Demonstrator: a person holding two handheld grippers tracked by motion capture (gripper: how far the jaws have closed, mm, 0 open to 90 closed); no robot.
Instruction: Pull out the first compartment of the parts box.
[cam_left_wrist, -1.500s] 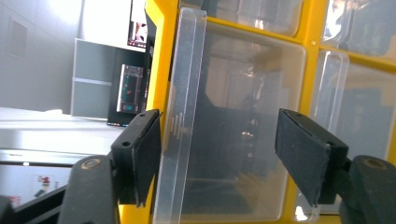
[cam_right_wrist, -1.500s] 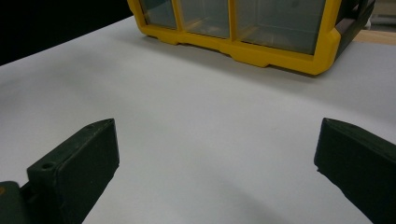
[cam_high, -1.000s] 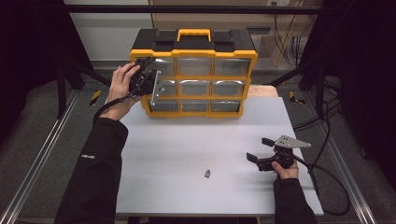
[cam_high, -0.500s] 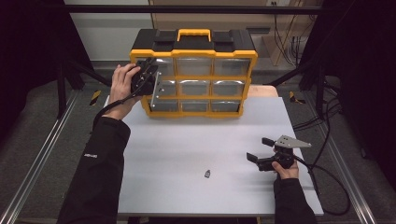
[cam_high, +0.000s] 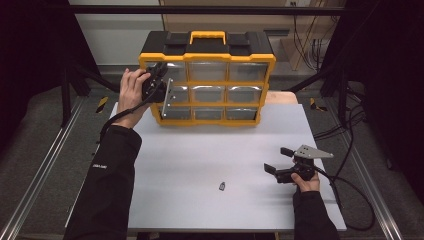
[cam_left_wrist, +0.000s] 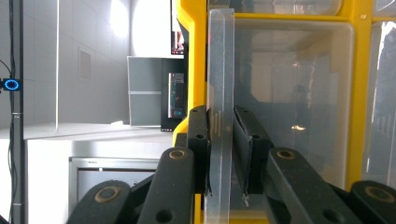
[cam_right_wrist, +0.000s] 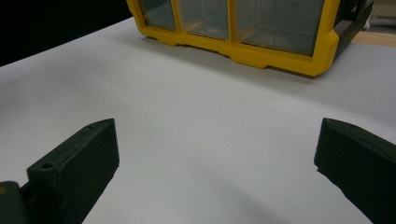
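Left gripper (cam_left_wrist: 223, 154) has just clenched a clear drawer's handle (cam_left_wrist: 219, 93) to pull it from the organizer (cam_high: 207, 50); right gripper (cam_high: 278, 161) waits released.

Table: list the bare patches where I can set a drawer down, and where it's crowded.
Widest free patch: the table middle, between the organizer and the small part. The front left corner, beside the sleeve, is bare too. Crowded: the organizer's left end, where the left gripper has just been closing on a drawer tab, and front right around the open right gripper.
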